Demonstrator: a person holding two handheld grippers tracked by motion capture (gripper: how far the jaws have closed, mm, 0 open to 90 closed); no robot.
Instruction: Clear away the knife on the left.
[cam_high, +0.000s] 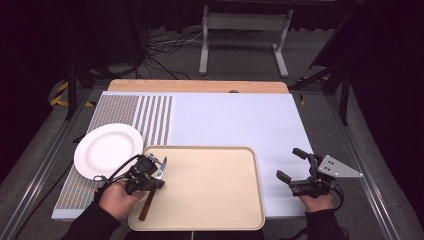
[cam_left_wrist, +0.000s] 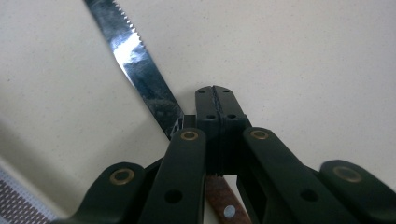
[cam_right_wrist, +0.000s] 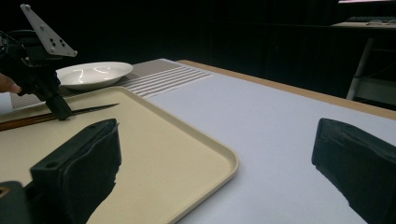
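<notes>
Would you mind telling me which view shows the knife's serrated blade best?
The left gripper view: the knife lies close up, teeth plain along the blade. The high view shows mostly its brown handle below the left tongs. The right gripper view shows it far off, edge-on, on the tray.

Overall light: table brightly lit from above, surroundings nearly black.
Glare: white highlight on the serrated steel knife blade (cam_left_wrist: 133, 53); soft sheen on the round white ceramic plate (cam_right_wrist: 93, 73).
Focus: near black jaws blurred in both gripper views.
Sharpness: high view soft, slightly grainy.
</notes>
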